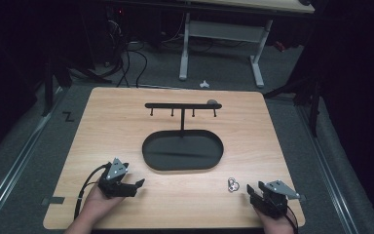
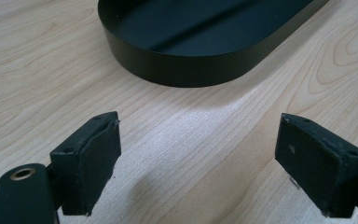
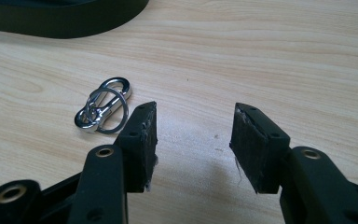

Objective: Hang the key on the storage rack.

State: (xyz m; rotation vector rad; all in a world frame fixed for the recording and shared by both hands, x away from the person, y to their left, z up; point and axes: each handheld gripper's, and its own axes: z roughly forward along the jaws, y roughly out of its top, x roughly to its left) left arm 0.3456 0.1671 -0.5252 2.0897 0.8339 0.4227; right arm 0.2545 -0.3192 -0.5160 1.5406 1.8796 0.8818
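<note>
I see the light wooden table (image 1: 126, 122) carrying a black oval metal tray (image 1: 182, 151) with a hook rack on a post (image 1: 182, 106). My left gripper (image 1: 135, 185) rests near the tray's left end, jaws wide apart and empty. My right gripper (image 1: 251, 191) is likewise spread, nothing between. The small silver carabiner keyring (image 1: 232, 184) lies on the wood just beside its left jaw.

Black left claw (image 1: 137, 184), black right claw (image 1: 250, 190), grey three-cornered top plates, brass-ringed screw holes, trailing black cables
</note>
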